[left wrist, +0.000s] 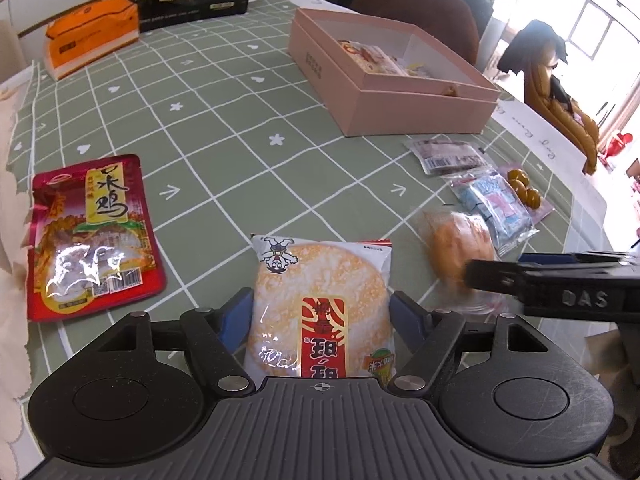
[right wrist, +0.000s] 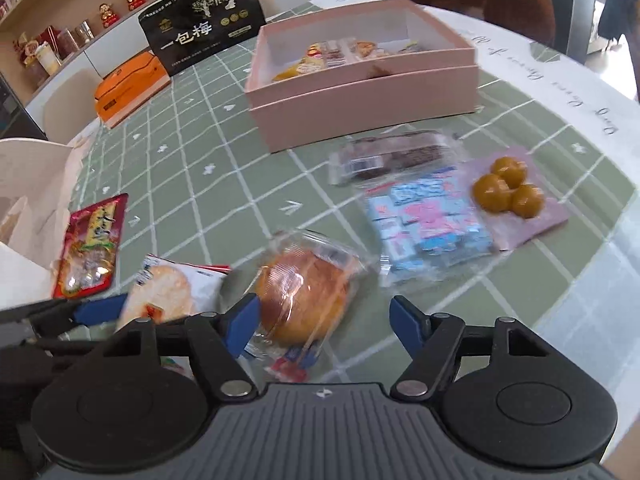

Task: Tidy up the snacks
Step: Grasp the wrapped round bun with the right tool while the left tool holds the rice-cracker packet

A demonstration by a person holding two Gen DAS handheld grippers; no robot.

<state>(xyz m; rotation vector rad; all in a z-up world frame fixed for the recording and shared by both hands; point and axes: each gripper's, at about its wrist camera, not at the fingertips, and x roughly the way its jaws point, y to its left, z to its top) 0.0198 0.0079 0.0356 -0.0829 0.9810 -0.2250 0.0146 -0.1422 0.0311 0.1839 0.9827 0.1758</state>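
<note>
- The pink box (right wrist: pixel 360 92) already holds several snacks in its far part; exact count I cannot tell.
- 6 packets lie on the green tablecloth (left wrist: pixel 224 128) outside it: red pouch (left wrist: pixel 94 236), rice cracker (left wrist: pixel 320 308), bun (right wrist: pixel 304 296), blue packet (right wrist: pixel 428 220), dark bar (right wrist: pixel 388 156), yellow balls (right wrist: pixel 508 192).
- Left gripper (left wrist: pixel 320 312) is spread, its pads at both sides of the rice cracker; pinching is uncertain.
- Right gripper (right wrist: pixel 324 320) is spread around the bun, not pinching; so most work remains.

Rice cracker packet (left wrist: pixel 320 312) flat beside wrapped bun (right wrist: pixel 304 296), pink box (right wrist: pixel 360 92) beyond
</note>
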